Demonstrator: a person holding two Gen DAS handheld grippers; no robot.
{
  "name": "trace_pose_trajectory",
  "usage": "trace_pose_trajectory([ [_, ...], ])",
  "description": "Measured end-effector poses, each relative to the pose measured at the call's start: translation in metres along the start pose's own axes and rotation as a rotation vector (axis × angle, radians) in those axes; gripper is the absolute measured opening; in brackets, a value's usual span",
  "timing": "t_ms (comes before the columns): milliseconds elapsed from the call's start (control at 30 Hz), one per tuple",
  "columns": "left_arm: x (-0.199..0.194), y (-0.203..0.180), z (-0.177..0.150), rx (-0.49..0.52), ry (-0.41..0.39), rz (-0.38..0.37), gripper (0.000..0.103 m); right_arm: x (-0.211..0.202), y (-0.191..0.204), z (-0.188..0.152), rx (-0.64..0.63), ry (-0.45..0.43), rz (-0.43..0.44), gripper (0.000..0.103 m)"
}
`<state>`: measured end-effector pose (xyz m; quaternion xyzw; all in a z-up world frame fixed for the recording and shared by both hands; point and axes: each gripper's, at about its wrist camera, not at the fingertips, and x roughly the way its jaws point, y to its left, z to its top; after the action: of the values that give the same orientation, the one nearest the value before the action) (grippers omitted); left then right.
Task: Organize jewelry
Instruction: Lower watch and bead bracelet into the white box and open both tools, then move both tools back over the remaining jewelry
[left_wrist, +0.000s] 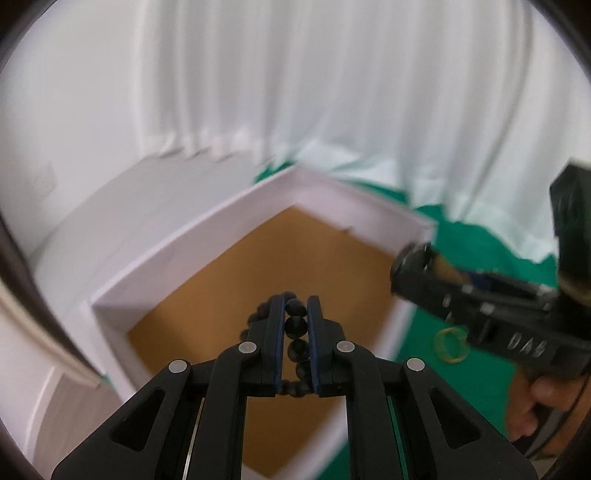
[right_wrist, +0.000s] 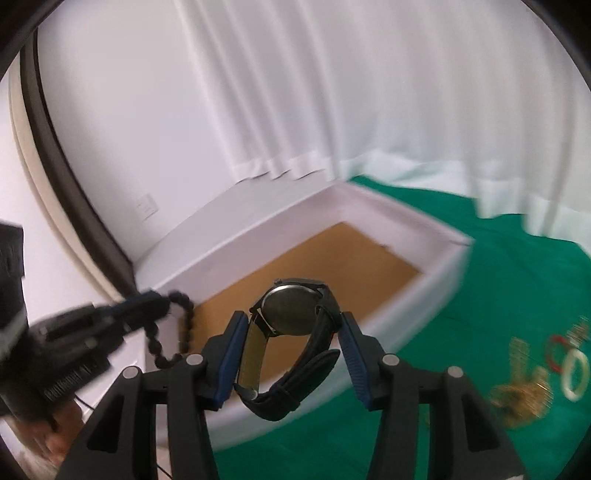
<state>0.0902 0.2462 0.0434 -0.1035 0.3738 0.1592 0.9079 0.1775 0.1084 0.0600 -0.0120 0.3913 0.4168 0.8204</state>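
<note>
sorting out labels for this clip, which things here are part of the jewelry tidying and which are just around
Part of the job:
- black bead bracelet, in the left tool
- wristwatch, in the right tool
- white box
- gold chains, red ring, white bangle

Just around:
- green cloth
- white curtain

Box (right_wrist: 417, 254) sits on cloth (right_wrist: 498, 280) w/ curtain (right_wrist: 406, 92) behind; bangle (right_wrist: 574, 373), chains (right_wrist: 521, 398) lie right of box; bead bracelet (left_wrist: 295, 325), watch (right_wrist: 291, 310) hang over box.
</note>
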Motion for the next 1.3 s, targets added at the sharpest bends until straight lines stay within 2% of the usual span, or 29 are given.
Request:
trace_pose_trajectory([
  [100, 0.037, 0.019, -0.014, -0.021, 0.081, 0.055, 0.010, 0.057, 0.010, 0.007, -0.001, 0.092, 0.022, 0.051],
  [167, 0.055, 0.031, -0.023, -0.021, 0.124, 0.082, 0.012, 0.083, 0.012, 0.004, -0.004, 0.138, 0.004, 0.053],
  [200, 0.058, 0.034, -0.027, -0.019, 0.131, 0.091, 0.019, 0.093, 0.015, 0.001, -0.015, 0.157, -0.014, 0.053],
  [233, 0.058, 0.039, -0.033, -0.016, 0.137, 0.099, 0.030, 0.103, 0.016, 0.000, -0.030, 0.176, -0.031, 0.057],
  [267, 0.058, 0.041, -0.038, -0.012, 0.139, 0.108, 0.059, 0.111, 0.018, -0.002, -0.043, 0.187, -0.040, 0.069],
  [333, 0.054, 0.041, -0.043, 0.005, 0.098, 0.144, 0.089, 0.121, 0.019, -0.005, -0.067, 0.198, -0.060, 0.077],
  [467, 0.045, 0.035, -0.043, 0.048, 0.048, 0.162, 0.095, 0.137, 0.012, -0.010, -0.085, 0.247, -0.104, 0.077],
  [533, 0.044, 0.029, -0.041, 0.078, 0.040, 0.193, 0.095, 0.138, 0.014, -0.015, -0.137, 0.247, -0.156, 0.077],
  [633, 0.049, 0.020, -0.045, 0.125, 0.079, 0.201, 0.096, 0.134, 0.013, -0.023, -0.184, 0.271, -0.210, 0.077],
  [700, 0.054, 0.011, -0.048, 0.161, 0.128, 0.185, 0.096, 0.133, 0.011, -0.025, -0.199, 0.272, -0.199, 0.077],
  [833, 0.051, -0.001, -0.053, 0.217, 0.119, 0.228, 0.096, 0.126, 0.007, -0.029, -0.171, 0.269, -0.210, 0.077],
  [967, 0.046, -0.002, -0.056, 0.201, 0.121, 0.189, 0.096, 0.116, 0.005, -0.038, -0.180, 0.253, -0.216, 0.077],
  [1100, 0.012, 0.010, -0.047, 0.121, -0.023, 0.255, 0.099, 0.084, 0.004, -0.042, -0.147, 0.126, -0.240, 0.077],
  [1233, -0.033, 0.007, -0.042, 0.058, -0.141, 0.185, 0.101, 0.028, -0.002, -0.050, -0.129, -0.009, -0.268, 0.083],
  [1300, -0.044, 0.000, -0.040, 0.057, -0.159, 0.128, 0.101, 0.002, -0.012, -0.059, -0.110, -0.049, -0.285, 0.083],
])
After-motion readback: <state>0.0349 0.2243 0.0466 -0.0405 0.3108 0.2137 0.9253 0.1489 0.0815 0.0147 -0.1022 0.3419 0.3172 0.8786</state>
